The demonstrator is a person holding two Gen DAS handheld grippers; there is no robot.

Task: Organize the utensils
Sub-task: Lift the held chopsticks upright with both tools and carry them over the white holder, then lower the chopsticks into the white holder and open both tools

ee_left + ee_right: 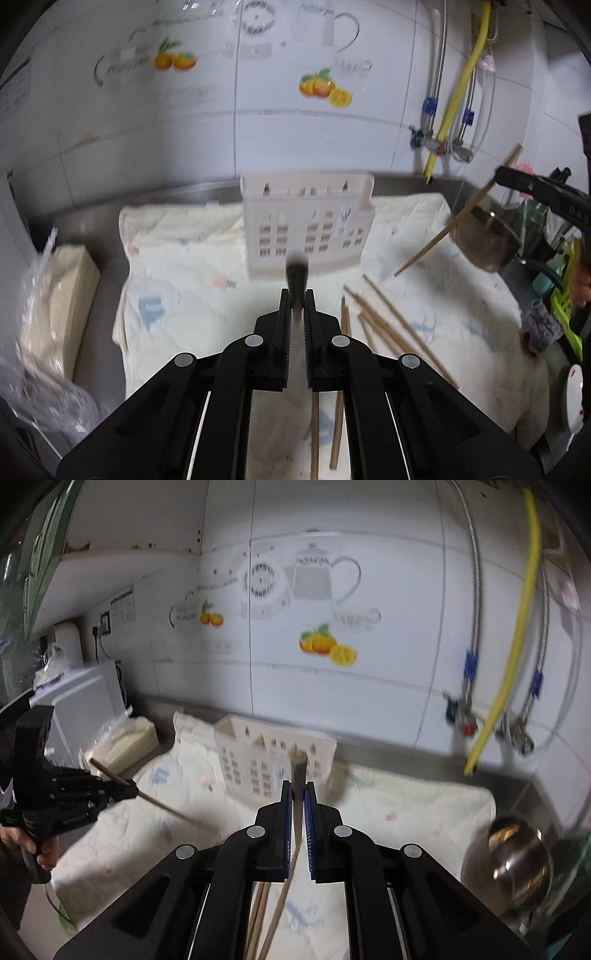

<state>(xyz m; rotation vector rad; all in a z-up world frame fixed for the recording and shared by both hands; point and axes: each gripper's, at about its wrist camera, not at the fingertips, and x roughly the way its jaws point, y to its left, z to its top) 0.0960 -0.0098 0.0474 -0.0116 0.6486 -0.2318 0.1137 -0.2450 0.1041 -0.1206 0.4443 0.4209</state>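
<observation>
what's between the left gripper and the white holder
In the left wrist view, only bare cloth lies between the left gripper, shut on a chopstick, and the holder.

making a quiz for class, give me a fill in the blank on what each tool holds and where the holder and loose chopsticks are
1. Each tool, left and right, is shut on one ____.
2. The white holder stands on a ____.
3. The loose chopsticks lie on the cloth to the holder's ____ in the left wrist view.
4. The holder stands before a ____ wall.

Missing words: chopstick; cloth; right; tiled
</observation>
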